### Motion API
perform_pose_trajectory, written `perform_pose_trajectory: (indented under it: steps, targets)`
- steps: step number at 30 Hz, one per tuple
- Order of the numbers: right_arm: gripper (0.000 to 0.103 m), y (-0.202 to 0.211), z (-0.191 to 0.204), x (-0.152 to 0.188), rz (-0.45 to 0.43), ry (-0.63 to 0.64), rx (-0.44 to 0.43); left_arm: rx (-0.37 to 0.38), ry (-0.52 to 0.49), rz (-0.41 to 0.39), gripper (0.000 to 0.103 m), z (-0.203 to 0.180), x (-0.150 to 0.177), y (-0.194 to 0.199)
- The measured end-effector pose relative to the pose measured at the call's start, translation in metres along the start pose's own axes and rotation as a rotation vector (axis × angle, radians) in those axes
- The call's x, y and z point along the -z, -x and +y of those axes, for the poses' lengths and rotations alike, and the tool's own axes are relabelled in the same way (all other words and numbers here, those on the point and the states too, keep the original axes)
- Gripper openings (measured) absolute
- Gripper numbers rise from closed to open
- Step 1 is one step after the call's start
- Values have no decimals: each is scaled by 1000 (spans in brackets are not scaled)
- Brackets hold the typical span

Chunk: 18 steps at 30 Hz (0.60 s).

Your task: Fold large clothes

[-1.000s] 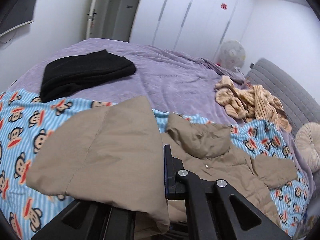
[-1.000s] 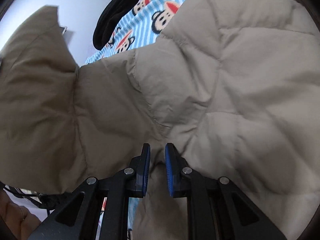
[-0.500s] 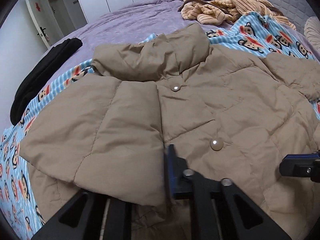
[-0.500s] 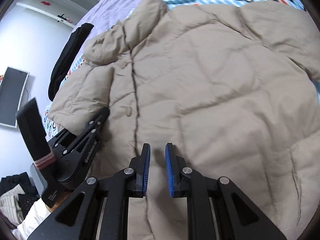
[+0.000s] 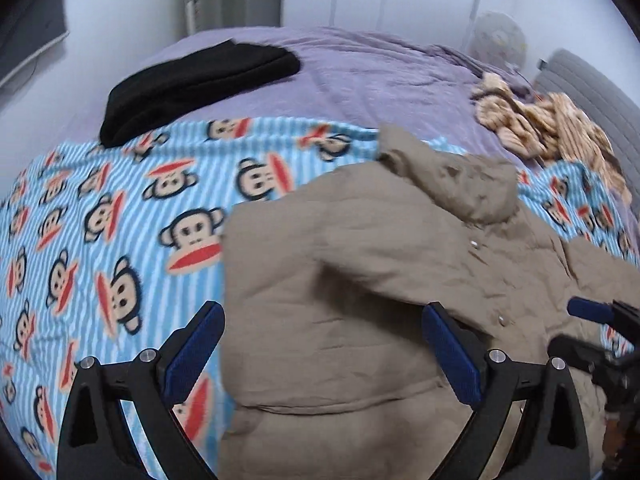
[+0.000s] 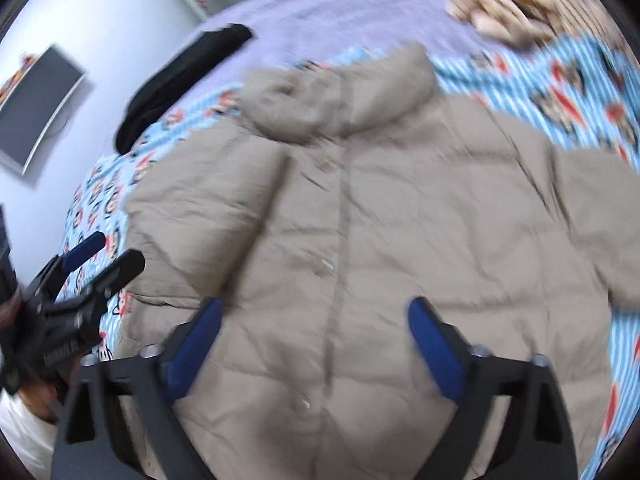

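The tan puffer jacket point(image 6: 400, 240) lies front-up on the monkey-print blanket point(image 5: 100, 240) spread over the bed, collar toward the headboard, snaps running down its middle. Its one side, sleeve and all, is already turned in over the chest; the other sleeve point(image 6: 592, 208) lies out flat toward the blanket's far edge. Both tools hang just above the cloth with nothing in them: the left gripper point(image 5: 320, 344) has its jaws spread wide over the folded edge, and the right gripper point(image 6: 312, 332) has its jaws spread just as wide over the lower front near the placket.

The risk, as I see it, is the padding. A puffy, slippery shell like this tends to spring open, so the turned-in side may creep off while the other sleeve gets handled. A shallow pinch could catch only the outer layer and drag the jacket askew across the blanket. A black garment point(image 5: 192, 84) and a striped one point(image 5: 552, 128) lie well apart on the purple bedspread point(image 5: 380, 80).
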State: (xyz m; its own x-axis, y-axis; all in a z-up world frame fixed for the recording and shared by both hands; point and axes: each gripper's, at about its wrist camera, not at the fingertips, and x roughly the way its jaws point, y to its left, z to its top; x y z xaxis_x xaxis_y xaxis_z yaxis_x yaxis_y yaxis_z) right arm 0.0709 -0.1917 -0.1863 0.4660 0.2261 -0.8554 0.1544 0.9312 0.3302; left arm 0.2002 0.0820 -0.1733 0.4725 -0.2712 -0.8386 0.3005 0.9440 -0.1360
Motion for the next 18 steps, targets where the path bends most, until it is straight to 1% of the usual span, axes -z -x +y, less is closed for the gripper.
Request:
perform_pose_trajectory:
  steps: [1, 2, 4, 5, 6, 8, 9, 10, 11, 12, 13, 14, 15, 16, 17, 18]
  targets:
    - [97, 0, 18, -5, -14, 73, 4, 4, 68, 19, 99, 22, -4, -9]
    - [97, -2, 36, -9, -24, 144, 19, 34, 138, 47, 99, 44, -9, -20]
    - [97, -10, 75, -15, -51, 293, 71, 86, 258, 105, 99, 73, -14, -47]
    - [97, -15, 89, -17, -61, 350, 93, 134, 298, 129, 98, 80, -13, -60]
    - [97, -20, 103, -19, -67, 401, 114, 196, 337, 157, 95, 87, -14, -74]
    - [97, -35, 126, -22, -71, 482, 150, 297, 409, 211, 63, 92, -14, -100]
    - [97, -44, 135, -25, -72, 512, 168, 335, 431, 210, 52, 92, -15, -107]
    - [97, -51, 141, -27, -69, 532, 183, 352, 430, 195, 31, 87, -16, -108]
    - [96, -59, 146, -28, -64, 549, 203, 325, 406, 166, 28, 81, -18, -105]
    - [95, -68, 150, -31, -58, 565, 230, 278, 361, 129, 24, 72, -21, -98]
    - [92, -74, 151, -31, -53, 577, 250, 229, 302, 92, 19, 62, -23, -90]
    - [84, -80, 151, -32, -49, 586, 272, 174, 240, 60, 19, 50, -24, -83]
    - [47, -82, 149, -32, -53, 586, 288, 120, 180, 33, 19, 40, -24, -77]
    - [7, -81, 143, -34, -53, 572, 298, 74, 131, 17, 19, 35, -25, -74]
    - [6, -77, 132, -38, -67, 516, 288, 36, 92, 9, 19, 29, -24, -74]
    - [6, -68, 117, -42, -101, 443, 259, 7, 66, 11, 19, 26, -23, -76]
